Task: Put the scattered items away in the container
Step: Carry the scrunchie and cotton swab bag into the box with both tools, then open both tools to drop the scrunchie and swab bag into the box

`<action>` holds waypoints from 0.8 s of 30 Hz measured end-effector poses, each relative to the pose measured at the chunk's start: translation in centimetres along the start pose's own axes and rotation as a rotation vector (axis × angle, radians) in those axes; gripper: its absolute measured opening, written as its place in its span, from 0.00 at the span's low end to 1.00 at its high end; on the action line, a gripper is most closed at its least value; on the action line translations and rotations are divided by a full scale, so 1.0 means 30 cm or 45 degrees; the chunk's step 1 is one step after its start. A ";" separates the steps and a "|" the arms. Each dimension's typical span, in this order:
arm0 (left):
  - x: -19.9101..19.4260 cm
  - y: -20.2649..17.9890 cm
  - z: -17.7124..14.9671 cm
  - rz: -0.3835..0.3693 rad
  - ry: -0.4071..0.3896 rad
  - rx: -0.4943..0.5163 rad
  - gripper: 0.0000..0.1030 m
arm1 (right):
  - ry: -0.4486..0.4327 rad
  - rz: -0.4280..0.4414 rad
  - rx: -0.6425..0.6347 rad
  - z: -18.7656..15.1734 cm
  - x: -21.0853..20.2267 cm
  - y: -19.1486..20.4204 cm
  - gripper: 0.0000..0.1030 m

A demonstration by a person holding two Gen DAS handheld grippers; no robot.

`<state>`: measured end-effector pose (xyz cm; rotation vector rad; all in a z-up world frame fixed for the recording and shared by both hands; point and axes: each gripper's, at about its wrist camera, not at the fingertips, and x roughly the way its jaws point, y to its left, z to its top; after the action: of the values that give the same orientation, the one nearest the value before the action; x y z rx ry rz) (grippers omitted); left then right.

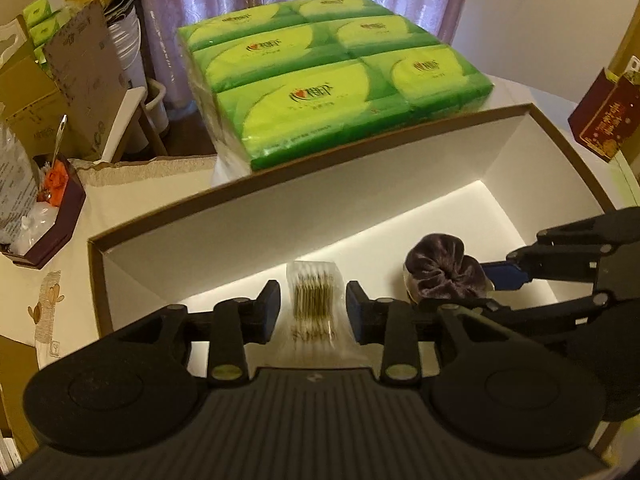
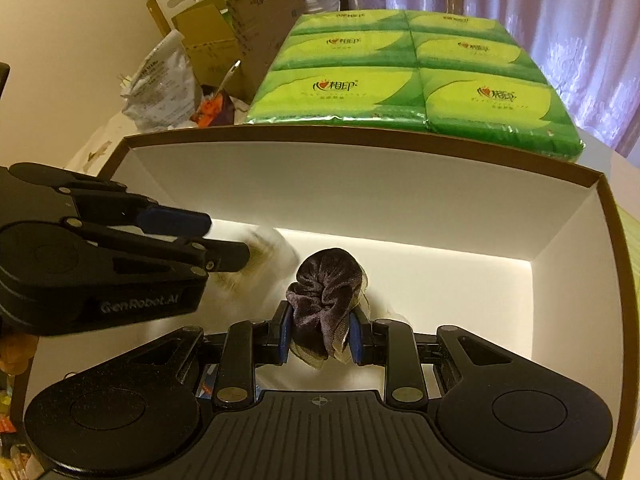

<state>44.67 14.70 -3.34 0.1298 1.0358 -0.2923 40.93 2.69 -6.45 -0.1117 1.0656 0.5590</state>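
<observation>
Curtains hang behind a table crowded with a glossy green tissue pack (image 1: 332, 92) and a white-lined, brown-rimmed cardboard box (image 1: 360, 204). Both items are already inside the box. The left tongs (image 1: 313, 307) stand spread around a crinkly clear swab packet (image 1: 314, 300), their pads apparently just clear of it. The right tongs (image 2: 322, 330) pinch a soft, ruched dark velvet scrunchie (image 2: 326, 292) low over the floor. Judging by this, only release remains here; other scattered items aren't visible.
</observation>
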 end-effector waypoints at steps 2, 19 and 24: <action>-0.001 0.008 0.003 -0.007 -0.001 -0.001 0.35 | 0.002 -0.002 0.000 0.002 0.008 -0.003 0.30; -0.035 0.020 0.003 0.042 -0.001 -0.023 0.63 | -0.100 -0.033 -0.113 -0.006 -0.035 0.036 0.91; -0.064 -0.003 -0.015 0.051 0.005 -0.041 0.80 | -0.100 -0.084 -0.126 -0.034 -0.092 0.047 1.00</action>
<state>43.37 15.08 -1.90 0.1218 1.0403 -0.2392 38.44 2.50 -4.36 -0.2097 0.9547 0.5523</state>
